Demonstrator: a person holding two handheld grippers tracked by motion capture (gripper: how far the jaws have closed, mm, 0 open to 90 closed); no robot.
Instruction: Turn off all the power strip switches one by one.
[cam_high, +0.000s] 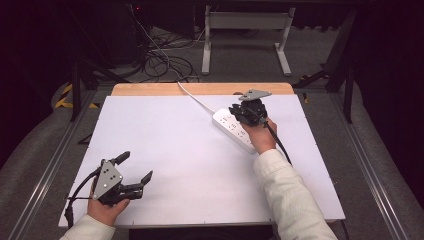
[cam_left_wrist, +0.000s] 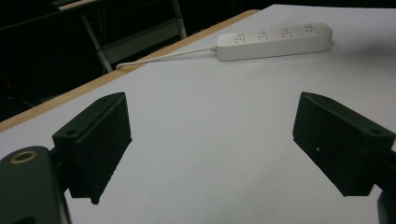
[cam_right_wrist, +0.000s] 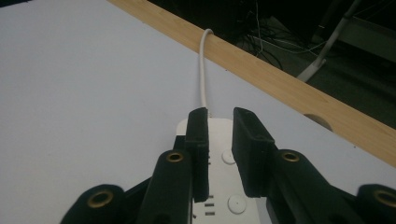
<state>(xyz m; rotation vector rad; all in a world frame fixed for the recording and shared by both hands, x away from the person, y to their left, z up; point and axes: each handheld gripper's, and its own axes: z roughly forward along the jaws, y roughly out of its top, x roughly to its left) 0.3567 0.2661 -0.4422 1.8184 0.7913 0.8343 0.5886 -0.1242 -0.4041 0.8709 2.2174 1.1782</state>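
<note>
Left claw (cam_high: 134, 170) parked near front-left corner of white counter (cam_high: 175, 150), jaws spread wide, nothing between them, basically idle.

Long white plastic power strip (cam_high: 234, 129) lies flat toward back-right of counter, white cord (cam_high: 196, 98) running off over wooden back edge.

Right claw (cam_right_wrist: 224, 154) hovers right over strip's switch buttons, jaws slightly parted, gripping nothing.

Looks like button-pressing step. Next move, my guess: line up over a switch, come straight down, don't shove strip sideways.
</note>
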